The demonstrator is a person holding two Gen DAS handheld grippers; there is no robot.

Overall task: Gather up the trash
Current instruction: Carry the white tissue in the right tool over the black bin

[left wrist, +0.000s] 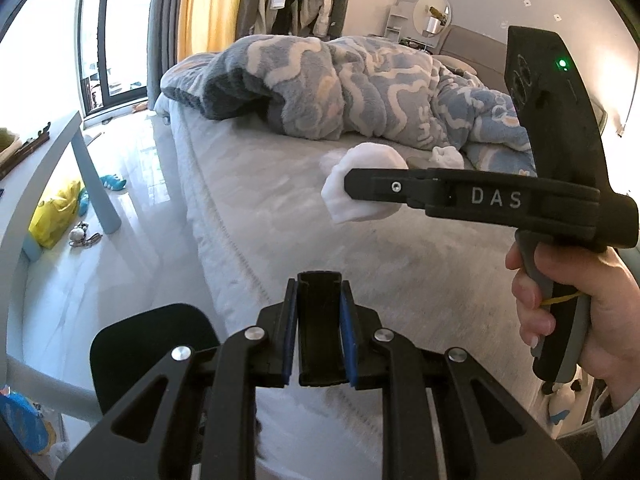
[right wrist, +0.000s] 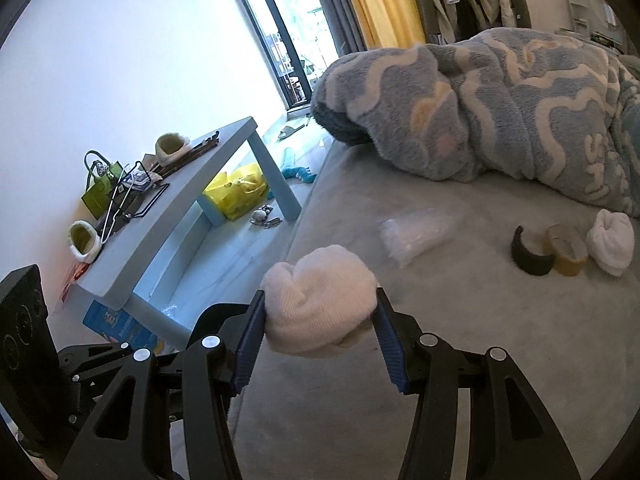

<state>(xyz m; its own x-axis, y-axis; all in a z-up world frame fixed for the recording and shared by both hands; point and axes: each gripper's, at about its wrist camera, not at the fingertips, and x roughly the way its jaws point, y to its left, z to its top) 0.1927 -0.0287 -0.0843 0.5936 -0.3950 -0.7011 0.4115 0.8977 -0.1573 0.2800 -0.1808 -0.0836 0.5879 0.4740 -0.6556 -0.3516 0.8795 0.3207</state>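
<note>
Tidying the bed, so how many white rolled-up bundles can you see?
2: one white bundle held in the right gripper, another lying on the bed beside the blanket. Others may be hidden.

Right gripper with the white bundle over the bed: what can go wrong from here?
1. The right gripper pinches the soft white bundle only at its sides; it could slip out.
2. The left gripper is shut on a black strip, so neither gripper is free for the clear plastic wrapper on the bed.

Bright daylight floods from the window (left wrist: pixel 100 40), blowing out the wall (right wrist: pixel 120 60); fisheye edges bend and darken, slight blur
</note>
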